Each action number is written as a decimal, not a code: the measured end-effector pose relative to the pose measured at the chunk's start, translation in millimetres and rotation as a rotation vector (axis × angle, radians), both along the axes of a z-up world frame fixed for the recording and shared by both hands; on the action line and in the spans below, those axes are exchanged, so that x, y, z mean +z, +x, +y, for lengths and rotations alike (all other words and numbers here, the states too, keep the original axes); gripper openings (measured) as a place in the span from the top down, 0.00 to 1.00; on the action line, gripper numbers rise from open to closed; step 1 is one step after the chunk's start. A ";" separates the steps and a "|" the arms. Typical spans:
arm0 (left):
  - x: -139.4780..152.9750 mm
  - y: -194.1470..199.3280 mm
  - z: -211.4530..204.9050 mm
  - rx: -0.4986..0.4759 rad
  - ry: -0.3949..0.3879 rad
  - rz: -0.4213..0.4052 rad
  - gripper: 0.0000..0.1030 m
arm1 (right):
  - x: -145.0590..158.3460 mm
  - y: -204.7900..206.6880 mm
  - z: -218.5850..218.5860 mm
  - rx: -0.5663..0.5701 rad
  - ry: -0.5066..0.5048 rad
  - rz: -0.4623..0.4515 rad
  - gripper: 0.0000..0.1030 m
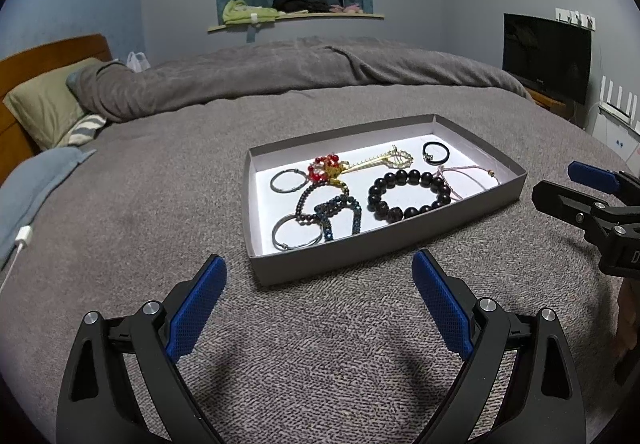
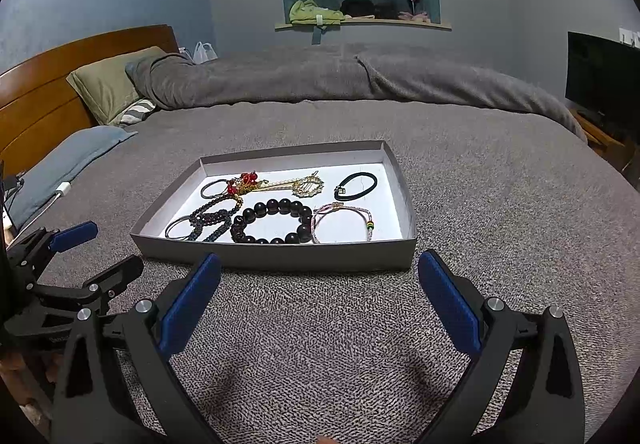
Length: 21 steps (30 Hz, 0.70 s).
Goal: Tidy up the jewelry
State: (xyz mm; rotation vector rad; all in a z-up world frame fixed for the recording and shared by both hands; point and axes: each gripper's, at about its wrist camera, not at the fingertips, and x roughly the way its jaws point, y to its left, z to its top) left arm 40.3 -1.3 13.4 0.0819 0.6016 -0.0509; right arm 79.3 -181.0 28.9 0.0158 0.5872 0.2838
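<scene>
A shallow grey box (image 1: 320,268) (image 2: 280,258) with a white floor lies on the grey bed cover. In it lie a dark wooden bead bracelet (image 1: 408,193) (image 2: 274,222), a black cord bracelet (image 1: 435,151) (image 2: 356,185), a pink string bracelet (image 1: 468,177) (image 2: 344,222), a gold hairpin with red beads (image 1: 360,165) (image 2: 276,183), blue-black bead strands (image 1: 336,213) (image 2: 214,219) and two metal rings (image 1: 296,236) (image 2: 178,228). My left gripper (image 1: 320,300) (image 2: 96,248) is open and empty, just short of the box's near-left side. My right gripper (image 2: 320,296) (image 1: 560,183) is open and empty before the box's near wall.
The grey bed cover (image 1: 160,183) spreads all around the box. A rolled grey duvet (image 1: 320,67) lies behind. Pillows (image 1: 44,103) and a wooden headboard (image 2: 48,83) stand at the left. A charger cable (image 1: 18,244) lies at the left edge. A television (image 1: 546,55) stands at the right.
</scene>
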 end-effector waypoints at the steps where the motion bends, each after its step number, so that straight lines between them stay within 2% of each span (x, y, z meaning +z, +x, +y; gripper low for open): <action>1: 0.1 0.0 0.0 0.000 0.000 0.001 0.09 | -0.1 0.1 -0.2 0.000 0.000 0.000 0.05; 21: -0.8 -0.9 1.3 0.002 -0.001 0.001 0.09 | -1.3 0.3 -0.4 0.001 -0.006 0.003 0.05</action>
